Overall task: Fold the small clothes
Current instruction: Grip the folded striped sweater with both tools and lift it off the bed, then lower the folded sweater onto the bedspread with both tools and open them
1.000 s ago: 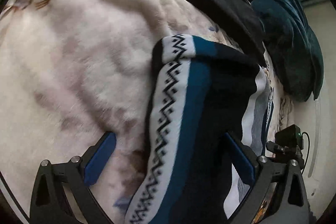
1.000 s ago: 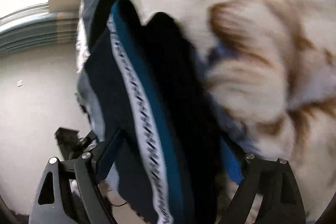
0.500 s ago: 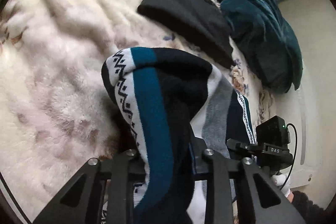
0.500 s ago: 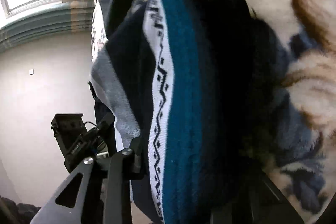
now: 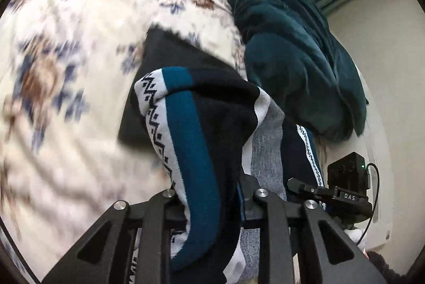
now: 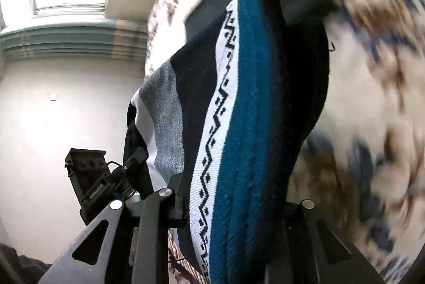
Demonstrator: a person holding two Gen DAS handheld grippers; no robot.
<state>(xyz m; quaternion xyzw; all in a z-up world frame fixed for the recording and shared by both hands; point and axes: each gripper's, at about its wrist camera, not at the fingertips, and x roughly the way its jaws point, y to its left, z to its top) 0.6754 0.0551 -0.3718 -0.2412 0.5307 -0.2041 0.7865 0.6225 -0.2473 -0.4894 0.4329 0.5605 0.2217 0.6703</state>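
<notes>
Both hand-held grippers clamp the striped garment, which hides their fingertips; blanket blurred.

Bed surface: covered by a cream plush blanket with brown and blue floral print, filling the left and upper left of the left wrist frame and the right side of the right wrist frame.

On it: a flat black folded garment, centre frame; a dark teal velvet heap, upper right.
</notes>
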